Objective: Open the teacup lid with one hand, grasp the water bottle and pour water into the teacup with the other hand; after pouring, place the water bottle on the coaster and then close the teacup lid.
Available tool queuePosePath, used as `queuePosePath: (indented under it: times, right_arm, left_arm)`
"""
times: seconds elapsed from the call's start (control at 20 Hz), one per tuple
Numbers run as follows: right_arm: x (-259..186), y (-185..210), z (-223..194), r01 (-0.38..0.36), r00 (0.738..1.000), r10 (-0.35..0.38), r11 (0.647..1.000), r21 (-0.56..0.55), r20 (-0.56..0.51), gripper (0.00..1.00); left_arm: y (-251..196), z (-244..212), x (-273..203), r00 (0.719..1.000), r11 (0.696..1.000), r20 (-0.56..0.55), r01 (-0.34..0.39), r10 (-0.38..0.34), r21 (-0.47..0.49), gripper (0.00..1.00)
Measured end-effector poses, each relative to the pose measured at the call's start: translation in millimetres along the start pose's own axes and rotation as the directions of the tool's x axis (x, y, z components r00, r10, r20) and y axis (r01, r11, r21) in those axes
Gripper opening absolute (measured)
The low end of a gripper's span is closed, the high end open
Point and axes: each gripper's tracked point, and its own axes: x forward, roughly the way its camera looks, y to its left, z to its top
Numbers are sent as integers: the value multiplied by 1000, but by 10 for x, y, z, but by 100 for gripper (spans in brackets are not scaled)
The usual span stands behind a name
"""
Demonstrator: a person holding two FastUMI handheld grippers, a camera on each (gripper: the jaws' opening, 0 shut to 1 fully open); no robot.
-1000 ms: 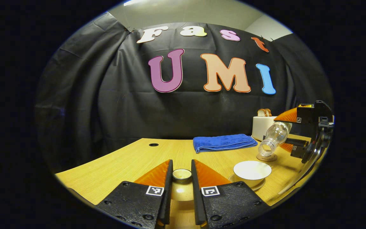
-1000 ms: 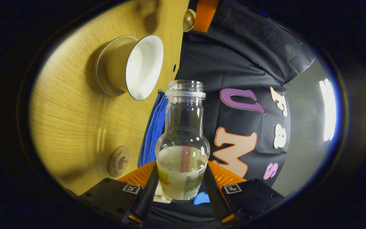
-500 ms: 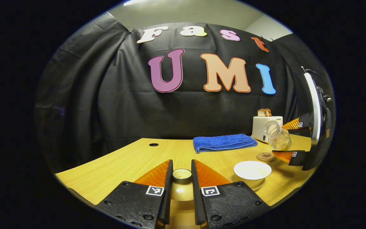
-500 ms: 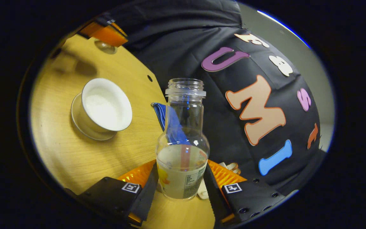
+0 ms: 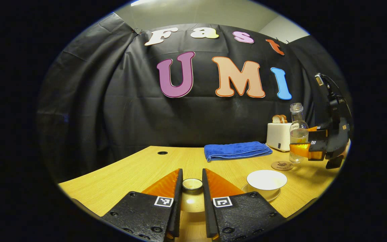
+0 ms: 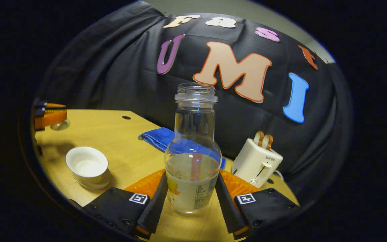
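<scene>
- Since one second ago your right gripper (image 6: 192, 201) has turned the water bottle (image 6: 192, 158) from a tipped pouring pose back to upright; your left gripper (image 5: 192, 198) and the lid (image 5: 192, 184) it holds have not moved.
- Nearest in the left gripper view, both fingers of your left gripper press on the small knob of the lid, with only a narrow gap between them. The lid hangs above the wooden table (image 5: 136, 171), off the cup.
- In the right gripper view, both fingers of your right gripper press on the lower body of the bottle, on its labelled part. The mouth of the bottle has no cap, and the water fills about the lower half.
- Just right of your left gripper stands the white teacup (image 5: 266, 179) on its saucer (image 5: 274, 195), uncovered. In the right gripper view you can see some liquid in its bottom.
- A little farther lies the round coaster (image 5: 282, 165). The bottle is just behind it and to the right; you cannot tell whether its base touches the table.
- Behind them a folded blue towel (image 5: 236, 150) lies on the table.
- Farthest, close to the black cloth, stands a white toaster (image 6: 256, 163) with slices of bread in its slots.
</scene>
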Motion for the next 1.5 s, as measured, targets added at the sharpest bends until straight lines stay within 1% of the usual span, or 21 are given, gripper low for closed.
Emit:
queuePosePath:
  times: [0.05, 0.1, 0.15, 0.25, 0.4, 0.5, 0.75, 0.8, 0.85, 1.0, 1.05, 1.1, 1.4, 1.45, 1.5]
  right_arm:
    - [33, -18, -34, -5, 1000, 5, 998, 59, -6, 80]
    - [65, -39, -54, -2, 1000, 3, 995, 103, -8, 82]
    - [110, -60, -53, 1, 1000, 0, 991, 134, -4, 80]
    - [187, -121, -61, 8, 1000, -8, 985, 170, 3, 81]
    - [294, -58, -165, 3, 1000, -3, 977, 213, -2, 81]
    - [338, -97, -165, 10, 1000, -10, 976, 217, -4, 79]
    - [448, -92, -256, 28, 999, -24, 978, 207, -23, 81]
    - [465, -91, -264, 32, 999, -27, 978, 204, -25, 80]
    - [467, -116, -279, 41, 999, -37, 980, 195, -27, 82]
    - [509, -94, -325, 42, 999, -36, 981, 190, -39, 81]
    - [508, -108, -320, 44, 999, -39, 981, 191, -29, 80]
    - [504, -111, -338, 45, 999, -41, 980, 193, -27, 81]
    - [507, -118, -357, 54, 998, -46, 976, 211, -41, 84]
    - [502, -114, -351, 55, 998, -47, 976, 210, -42, 84]
    - [487, -105, -353, 53, 998, -46, 977, 208, -37, 82]
  left_arm:
    - [-4, -1, 4, 1000, 1000, 0, -1, 1, 0, 29]
    - [0, 7, 4, 1000, 1000, 0, -2, 2, 0, 28]
    - [0, -4, 8, 1000, 1000, 0, -2, 2, 0, 28]
    - [2, -6, 11, 1000, 1000, 0, -2, 2, 0, 28]
    - [2, 0, 10, 1000, 1000, 0, -2, 2, 0, 28]
    - [3, -1, 11, 1000, 1000, 0, -2, 2, 0, 28]
    - [2, -7, 16, 1000, 1000, 0, -2, 2, 0, 28]
    - [0, -1, 16, 1000, 1000, 0, -2, 2, 0, 28]
    - [2, -5, 16, 1000, 1000, 0, -2, 2, 0, 28]
    - [4, -3, 14, 1000, 1000, 0, -2, 2, 0, 28]
    - [5, -1, 12, 1000, 1000, 0, -2, 2, 0, 28]
    - [6, 2, 10, 1000, 1000, 0, -2, 2, 0, 28]
    - [-1, 0, 10, 1000, 1000, -2, 1, -1, -1, 28]
    - [-21, -3, 11, 1000, 1000, -1, 8, -8, -1, 28]
    - [-29, 0, 16, 1000, 1000, -1, 12, -12, -1, 28]
